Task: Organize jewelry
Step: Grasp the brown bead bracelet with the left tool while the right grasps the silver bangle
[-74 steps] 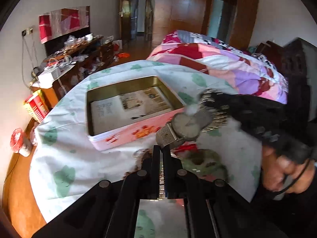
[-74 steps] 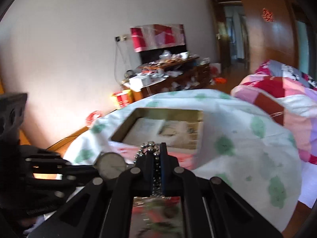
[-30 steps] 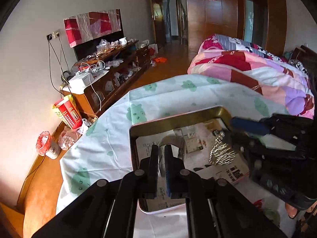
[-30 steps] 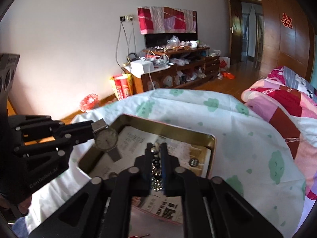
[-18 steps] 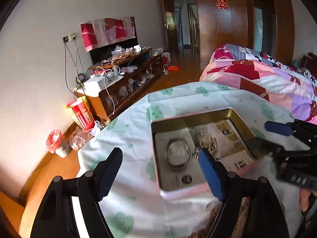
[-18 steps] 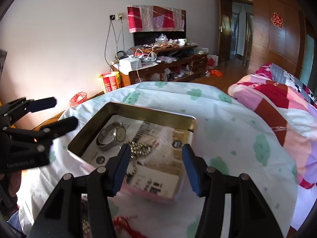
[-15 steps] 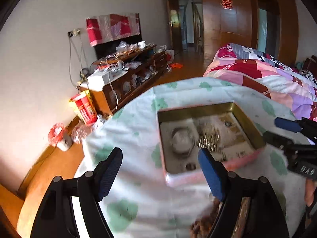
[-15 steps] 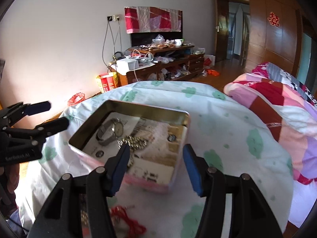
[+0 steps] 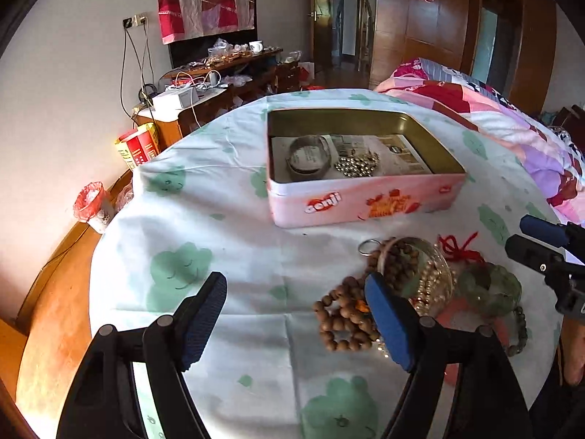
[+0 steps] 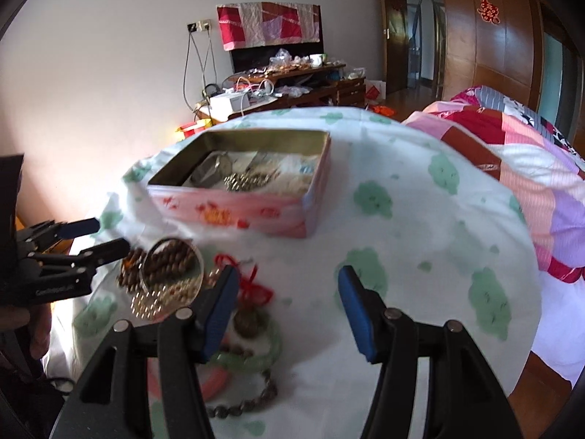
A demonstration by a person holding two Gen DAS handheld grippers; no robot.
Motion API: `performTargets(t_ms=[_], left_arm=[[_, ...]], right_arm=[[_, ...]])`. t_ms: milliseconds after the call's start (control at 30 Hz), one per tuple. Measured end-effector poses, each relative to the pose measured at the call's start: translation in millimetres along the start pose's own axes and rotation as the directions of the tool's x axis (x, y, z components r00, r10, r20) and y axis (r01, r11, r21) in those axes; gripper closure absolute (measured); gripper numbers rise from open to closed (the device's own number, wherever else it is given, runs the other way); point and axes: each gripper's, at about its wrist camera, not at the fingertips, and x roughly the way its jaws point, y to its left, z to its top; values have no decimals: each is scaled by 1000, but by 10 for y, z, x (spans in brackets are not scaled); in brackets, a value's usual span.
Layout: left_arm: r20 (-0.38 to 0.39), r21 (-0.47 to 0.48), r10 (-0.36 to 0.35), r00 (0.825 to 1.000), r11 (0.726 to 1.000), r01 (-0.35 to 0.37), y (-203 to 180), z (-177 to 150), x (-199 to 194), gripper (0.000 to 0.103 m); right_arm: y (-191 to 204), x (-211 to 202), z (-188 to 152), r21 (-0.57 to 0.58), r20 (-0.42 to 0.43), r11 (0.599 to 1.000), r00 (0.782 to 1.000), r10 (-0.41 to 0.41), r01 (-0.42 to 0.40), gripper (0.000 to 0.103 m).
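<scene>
- A patchwork quilt [image 9: 512, 109] is lying over the bed at right.
- A cluttered wooden cabinet [image 9: 234, 73] is standing against the wall.
- A red-and-pink cloth [image 10: 268, 23] is hanging above it.
- A red-and-yellow box [image 9: 137, 146] is sitting on the floor.

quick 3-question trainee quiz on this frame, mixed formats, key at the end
1. True or false: the watch lies inside the pink tin.
2. Which lies nearest the left gripper? A) wooden bead bracelet B) watch C) red cord
3. Fill in: the green bangle lies on the ___, not in the tin.

Key: 1 true; 2 A; 3 tablecloth.
</scene>
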Motion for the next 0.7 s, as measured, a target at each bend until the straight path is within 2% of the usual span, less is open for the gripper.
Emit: performTargets(t_ms=[67,167,300,367,400,700], left_arm=[[-8,17,-11,1000,1000,11,-56,-17,19,39],[-33,28,-31,999,999,32,-99,-41,73,50],[-34,38,-63,997,997,65,-147,-43,87,60],[-39,36,-87,995,995,88,-155,-38,106,80],[-41,39,-103,994,994,104,-169,-33,104,84],[-24,59,-129,991,990,130,-185,-32,55,90]], right_arm=[[50,9,-11,-8,-1,1000,1000,17,-17,44],[196,48,-13,-52,-7,997,998,59,-59,56],[413,157,-14,-96,-32,989,994,106,-109,67],[499,235,-17,-118,-50,986,993,111,-116,67],[536,284,-15,-128,-61,985,993,106,-113,69],[624,500,-24,-146,-127,984,988,86,-104,83]])
